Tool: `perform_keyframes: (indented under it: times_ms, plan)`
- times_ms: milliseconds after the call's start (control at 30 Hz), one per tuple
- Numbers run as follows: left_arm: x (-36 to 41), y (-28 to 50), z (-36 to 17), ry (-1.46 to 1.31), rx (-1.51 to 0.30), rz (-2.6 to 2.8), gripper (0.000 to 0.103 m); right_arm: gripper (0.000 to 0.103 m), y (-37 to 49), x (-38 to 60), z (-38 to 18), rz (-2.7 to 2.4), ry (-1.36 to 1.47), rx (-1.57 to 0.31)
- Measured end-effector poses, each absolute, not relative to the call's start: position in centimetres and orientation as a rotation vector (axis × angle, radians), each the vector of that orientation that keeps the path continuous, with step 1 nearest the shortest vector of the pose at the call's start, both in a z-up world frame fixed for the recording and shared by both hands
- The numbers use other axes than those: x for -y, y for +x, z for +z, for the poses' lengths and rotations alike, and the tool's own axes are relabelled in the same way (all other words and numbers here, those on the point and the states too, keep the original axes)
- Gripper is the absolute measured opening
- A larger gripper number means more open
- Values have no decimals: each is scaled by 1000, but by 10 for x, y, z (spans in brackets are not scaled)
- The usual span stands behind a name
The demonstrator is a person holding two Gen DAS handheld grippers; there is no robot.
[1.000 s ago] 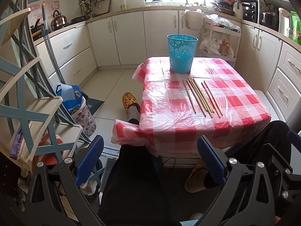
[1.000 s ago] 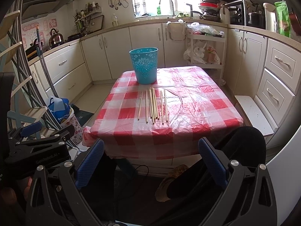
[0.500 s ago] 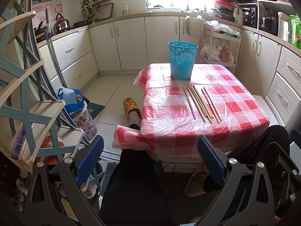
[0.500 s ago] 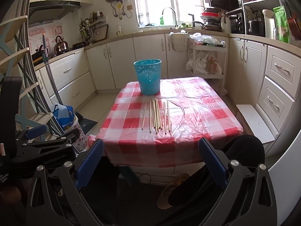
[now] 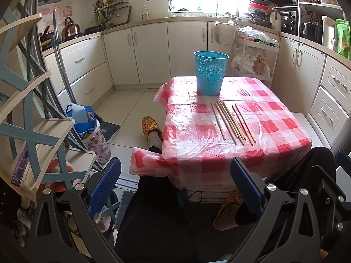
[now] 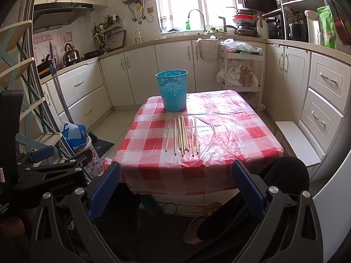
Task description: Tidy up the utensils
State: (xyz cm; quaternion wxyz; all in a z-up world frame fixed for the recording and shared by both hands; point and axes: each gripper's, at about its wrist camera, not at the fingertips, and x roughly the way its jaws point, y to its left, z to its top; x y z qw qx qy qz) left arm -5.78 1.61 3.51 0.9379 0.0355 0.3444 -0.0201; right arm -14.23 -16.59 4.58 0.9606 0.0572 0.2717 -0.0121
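Observation:
Several wooden chopsticks (image 5: 231,121) (image 6: 183,134) lie side by side on the red-and-white checked tablecloth (image 5: 274,129) (image 6: 237,135). Behind them stands an upright blue plastic bin (image 5: 210,72) (image 6: 173,89). My left gripper (image 5: 175,184) is open, held low in front of the table over the person's lap, well short of the chopsticks. My right gripper (image 6: 175,186) is open too, equally far back from the table edge. Nothing sits between either pair of blue pads. The left gripper's body (image 6: 50,171) shows at the left in the right wrist view.
The person's dark-trousered legs (image 5: 153,214) and slippered feet (image 5: 150,127) are under and beside the table. A shelf rack (image 5: 33,131) and a bag (image 5: 87,129) stand at left. Kitchen cabinets (image 5: 153,50) ring the room; a white step (image 6: 296,140) sits right of the table.
Both grippers have risen and tilted up slightly, so the table and bin sit lower in each view. Both stay open and the chopsticks have not moved.

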Motion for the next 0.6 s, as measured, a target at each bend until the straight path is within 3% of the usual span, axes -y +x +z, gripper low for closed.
perform_keyframes:
  times_ms: [600]
  plan:
    - [-19, -53, 29, 68, -729, -53, 95, 96, -140, 167, 42, -26, 122, -567]
